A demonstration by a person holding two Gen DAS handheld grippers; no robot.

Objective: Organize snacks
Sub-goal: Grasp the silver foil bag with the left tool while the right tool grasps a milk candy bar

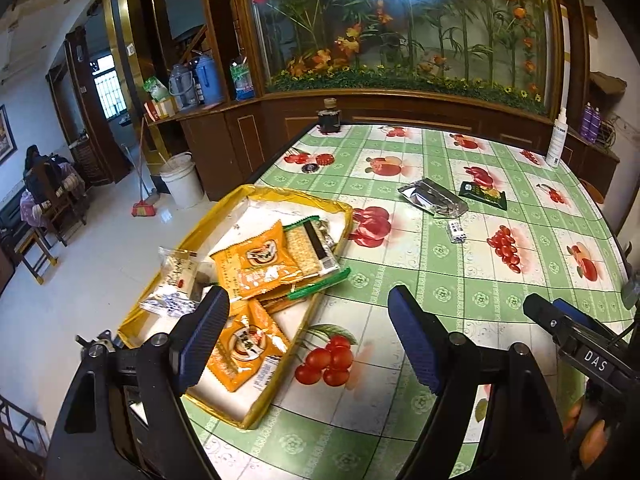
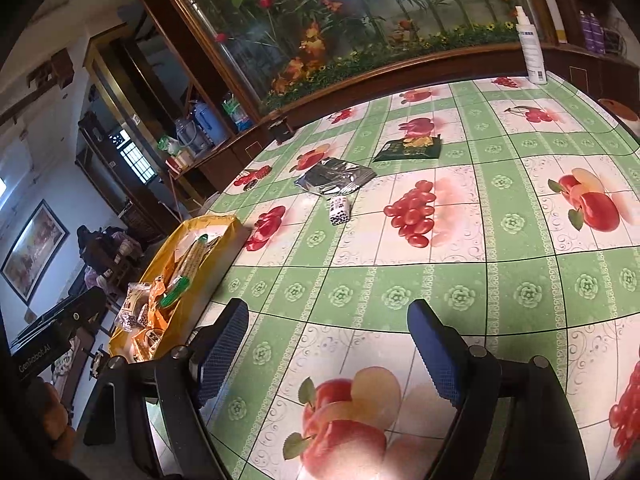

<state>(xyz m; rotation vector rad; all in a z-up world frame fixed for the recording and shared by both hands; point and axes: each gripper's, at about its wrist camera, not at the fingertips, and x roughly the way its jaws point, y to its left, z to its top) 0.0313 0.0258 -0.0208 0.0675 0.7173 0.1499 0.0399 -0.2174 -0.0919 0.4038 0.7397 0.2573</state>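
We had most snacks in the tray [image 1: 338,216]; ahead of our right gripper [image 2: 328,344] lay a silver packet [image 2: 334,179], green packet [image 2: 410,148] and small packet [image 2: 339,210]. Both it and the left gripper [image 1: 308,332] gaped wide, empty.

"DAS" in white on black body of right gripper [image 1: 592,354], lower right of left wrist view. "GenRobot.AI" on black body of left gripper [image 2: 38,360], lower left of right wrist view. Snack packet print unreadable.

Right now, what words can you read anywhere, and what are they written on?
"DAS": on the right gripper, seen from the left wrist.
"GenRobot.AI": on the left gripper's body, seen from the right wrist.
Orange snack packets in the yellow tray: print too blurred.
Green packet, silver packet, white spray bottle: labels too small.
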